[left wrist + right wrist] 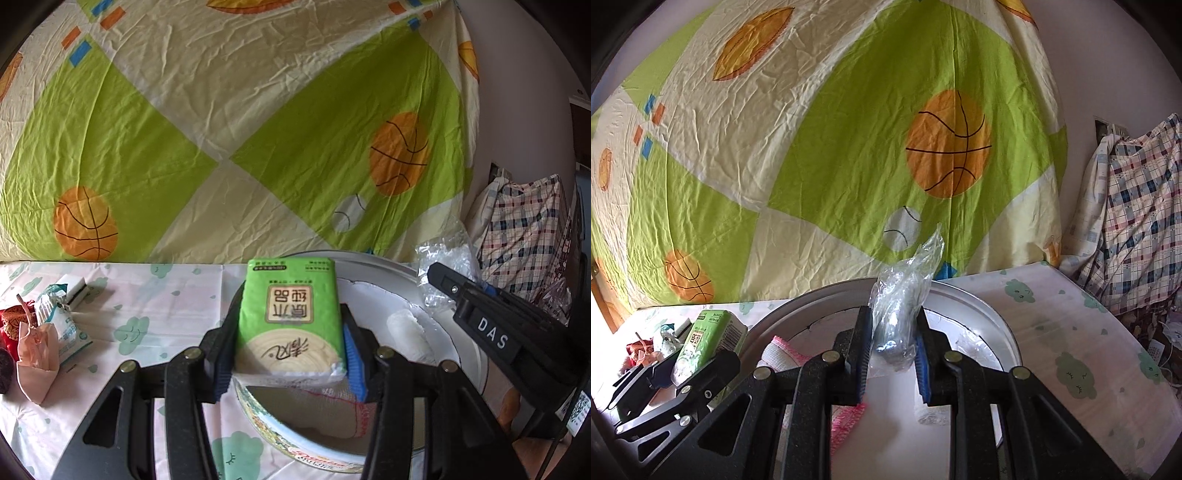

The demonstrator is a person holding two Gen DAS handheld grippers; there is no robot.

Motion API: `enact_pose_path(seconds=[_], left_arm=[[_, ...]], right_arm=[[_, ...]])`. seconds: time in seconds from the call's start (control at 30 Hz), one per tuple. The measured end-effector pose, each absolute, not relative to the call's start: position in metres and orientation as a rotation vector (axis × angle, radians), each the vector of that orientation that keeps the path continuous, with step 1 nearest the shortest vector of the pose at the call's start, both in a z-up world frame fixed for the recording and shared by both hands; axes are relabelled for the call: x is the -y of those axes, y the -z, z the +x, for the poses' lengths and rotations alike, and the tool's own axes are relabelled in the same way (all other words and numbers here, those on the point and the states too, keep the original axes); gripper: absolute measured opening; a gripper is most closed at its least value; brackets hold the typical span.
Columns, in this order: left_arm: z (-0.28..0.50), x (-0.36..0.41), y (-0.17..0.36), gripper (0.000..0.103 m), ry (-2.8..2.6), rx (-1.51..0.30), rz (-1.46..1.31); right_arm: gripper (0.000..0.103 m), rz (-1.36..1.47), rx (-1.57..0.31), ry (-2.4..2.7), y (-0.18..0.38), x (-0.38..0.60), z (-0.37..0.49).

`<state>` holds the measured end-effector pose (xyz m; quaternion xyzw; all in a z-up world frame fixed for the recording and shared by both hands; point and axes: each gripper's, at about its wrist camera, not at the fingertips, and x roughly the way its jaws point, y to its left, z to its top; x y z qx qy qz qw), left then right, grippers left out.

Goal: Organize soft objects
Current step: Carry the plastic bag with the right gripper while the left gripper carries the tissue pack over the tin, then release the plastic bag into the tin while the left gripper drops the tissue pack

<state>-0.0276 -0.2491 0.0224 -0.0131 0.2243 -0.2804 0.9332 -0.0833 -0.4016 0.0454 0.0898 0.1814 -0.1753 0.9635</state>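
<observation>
Lengthwise, the green tissue pack (290, 314) points away from left claw (286, 354).

Two black grippers are showing: the left gripper (290, 347) and the right gripper (890, 354). One green tissue pack (290, 314), one crumpled clear plastic bag (905, 314), one round tin (295, 443) and one wide metal basin (979, 310) are sitting in view, with one white rolled cloth (406, 332) and one red-edged gauze cloth (332, 410) lying among them. On the table's left side one pink pouch (37, 354), one red brocade pouch (13, 325), one blue-and-white packet (62, 325) and one small white box (75, 290) are lying, while one ball-print sheet (258, 110) is hanging behind and one plaid bundle (1137, 206) is slumping at the right.
</observation>
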Motion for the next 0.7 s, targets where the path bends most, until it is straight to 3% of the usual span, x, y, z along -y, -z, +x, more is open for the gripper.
enact_pose_path(seconds=[0.7], left_arm=[[-0.012, 0.283, 0.0, 0.049, 0.569, -0.528, 0.009]], right_arm=[[0.023, 0.142, -0.476, 0.483, -0.024, 0.432, -0.063]])
